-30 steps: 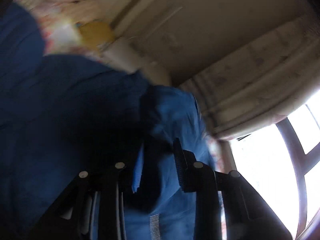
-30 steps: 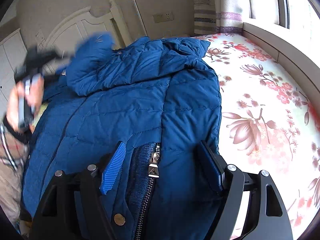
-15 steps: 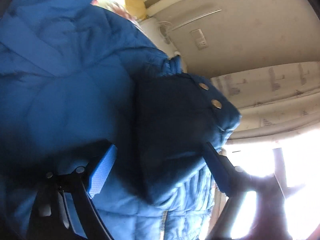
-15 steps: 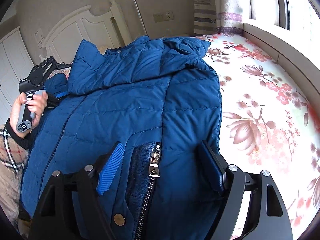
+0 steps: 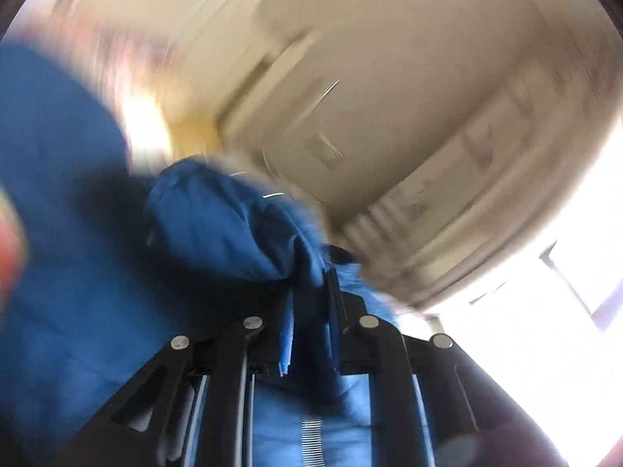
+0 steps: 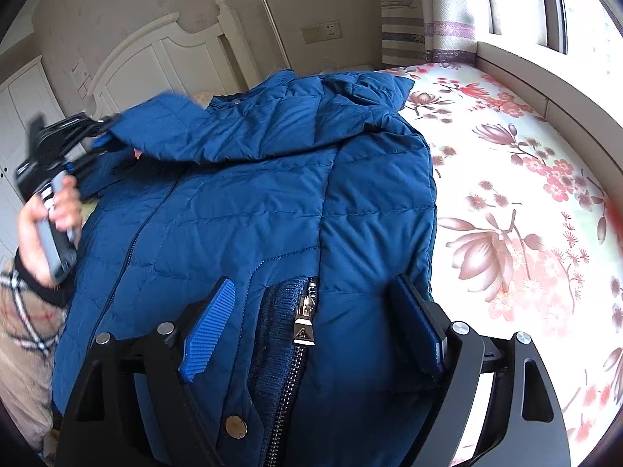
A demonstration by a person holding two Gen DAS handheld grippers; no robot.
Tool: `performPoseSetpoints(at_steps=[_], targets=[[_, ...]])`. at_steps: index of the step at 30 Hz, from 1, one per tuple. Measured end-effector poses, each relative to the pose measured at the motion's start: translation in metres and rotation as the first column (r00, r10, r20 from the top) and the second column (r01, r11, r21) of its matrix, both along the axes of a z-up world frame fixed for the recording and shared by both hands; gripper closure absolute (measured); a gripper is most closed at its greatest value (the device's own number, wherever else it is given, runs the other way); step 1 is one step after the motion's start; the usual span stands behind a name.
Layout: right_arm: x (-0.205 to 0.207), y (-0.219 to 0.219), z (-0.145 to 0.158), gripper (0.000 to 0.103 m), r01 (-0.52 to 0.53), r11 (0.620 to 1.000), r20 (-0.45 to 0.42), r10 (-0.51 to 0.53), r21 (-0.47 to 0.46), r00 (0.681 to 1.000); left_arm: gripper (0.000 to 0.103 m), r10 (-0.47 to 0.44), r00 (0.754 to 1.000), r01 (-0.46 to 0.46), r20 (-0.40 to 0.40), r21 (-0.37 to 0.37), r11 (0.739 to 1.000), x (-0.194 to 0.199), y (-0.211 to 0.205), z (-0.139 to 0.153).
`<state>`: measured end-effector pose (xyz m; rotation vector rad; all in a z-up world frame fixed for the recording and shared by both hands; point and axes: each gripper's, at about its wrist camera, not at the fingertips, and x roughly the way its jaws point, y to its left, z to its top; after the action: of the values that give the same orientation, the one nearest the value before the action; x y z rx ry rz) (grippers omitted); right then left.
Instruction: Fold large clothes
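Jacket (image 6: 272, 202) on bed (image 6: 525, 194), headboard (image 6: 163, 50) behind, window (image 6: 576, 4) right

The picture is blurred. The left gripper (image 5: 309, 311) has just been closing, and its jaws pinch a fold of the blue jacket (image 5: 218, 225). Behind the cloth stand a beige wall (image 5: 389, 58), a curtain (image 5: 467, 179) and a bright window (image 5: 545, 330).

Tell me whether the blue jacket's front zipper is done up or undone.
Undone, at least at this end: the blue jacket has its silver zipper pull at the bottom, with knit lining showing beside it. Higher up, cannot tell.
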<state>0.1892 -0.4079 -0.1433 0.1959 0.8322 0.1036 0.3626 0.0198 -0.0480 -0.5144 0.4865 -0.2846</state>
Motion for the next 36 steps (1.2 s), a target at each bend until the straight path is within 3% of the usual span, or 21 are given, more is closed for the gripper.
performPoseSetpoints(at_steps=[1,2,3,4,7,9,12,14,17,20,21,24,27,30,32,34,36], targets=[[0.0,0.0,0.0,0.022,-0.001,1.0,0.0,0.001,0.002,1.0,0.08,0.043,0.999,-0.043,0.002,0.18,0.983,-0.007,-0.015,0.007],[0.0,-0.001,0.0,0.022,-0.001,1.0,0.001,0.001,0.004,1.0,0.051,0.048,0.999,-0.041,-0.021,0.265,0.963,-0.007,-0.024,0.006],[0.0,-0.001,0.0,0.022,0.0,1.0,0.001,0.0,0.005,1.0,0.014,0.04,0.997,-0.018,-0.061,0.323,0.946,-0.006,-0.033,0.003],[0.0,-0.001,0.0,0.022,0.0,1.0,0.001,0.0,0.005,1.0,0.008,0.048,0.994,-0.006,-0.101,0.375,0.927,-0.003,-0.038,-0.003],[0.0,-0.001,0.001,0.023,0.005,1.0,-0.001,-0.005,-0.003,1.0,0.009,0.086,0.985,0.001,-0.149,0.507,0.862,0.0,-0.04,-0.01],[-0.001,0.001,0.008,0.023,0.025,0.999,-0.008,-0.025,-0.023,1.0,0.008,0.073,0.976,0.047,-0.204,0.529,0.847,-0.004,-0.033,-0.012],[0.0,0.006,0.04,0.023,0.005,0.999,0.069,-0.002,-0.043,0.998,0.002,0.076,0.975,0.037,-0.207,0.494,0.869,-0.014,-0.01,-0.01],[0.014,0.013,0.066,0.019,0.009,0.993,0.132,0.007,-0.116,0.991,0.002,0.1,0.975,0.004,-0.2,0.46,0.888,-0.02,0.003,-0.015],[0.062,0.022,0.081,0.015,-0.003,0.986,0.138,0.026,-0.17,0.99,0.002,0.1,0.956,0.02,-0.277,0.399,0.917,-0.007,0.016,-0.025],[0.13,0.026,0.065,0.015,-0.006,0.983,0.033,0.012,-0.183,0.999,0.002,0.1,0.927,0.061,-0.363,0.407,0.911,-0.002,0.018,-0.04],[0.144,0.027,0.057,0.015,-0.015,0.982,0.01,0.018,-0.186,1.0,0.002,0.097,0.926,0.069,-0.365,0.418,0.906,-0.004,0.016,-0.045],[0.189,0.03,0.011,0.013,-0.029,0.967,-0.195,-0.022,-0.253,0.981,0.002,0.08,0.938,0.095,-0.339,0.47,0.878,-0.007,0.015,-0.053],[0.196,0.034,0.019,0.011,-0.002,0.971,-0.165,-0.039,-0.241,0.985,0.002,0.072,0.947,0.105,-0.313,0.514,0.851,-0.009,0.011,-0.06],[0.199,0.035,0.042,0.011,0.052,0.98,-0.061,-0.064,-0.193,0.996,0.002,0.098,0.947,0.097,-0.305,0.564,0.82,-0.008,0.002,-0.066],[0.212,0.039,0.05,0.009,0.075,0.973,-0.012,-0.08,-0.219,0.997,0.002,0.109,0.947,0.096,-0.301,0.591,0.801,-0.009,-0.002,-0.066],[0.229,0.036,0.04,0.007,0.065,0.97,-0.041,-0.077,-0.233,0.996,0.002,0.103,0.947,0.097,-0.304,0.577,0.811,-0.009,0.001,-0.066],[0.249,0.026,0.012,0.005,0.087,0.967,-0.184,-0.133,-0.24,0.974,0.002,0.094,0.947,0.099,-0.308,0.557,0.825,-0.009,0.004,-0.066]])
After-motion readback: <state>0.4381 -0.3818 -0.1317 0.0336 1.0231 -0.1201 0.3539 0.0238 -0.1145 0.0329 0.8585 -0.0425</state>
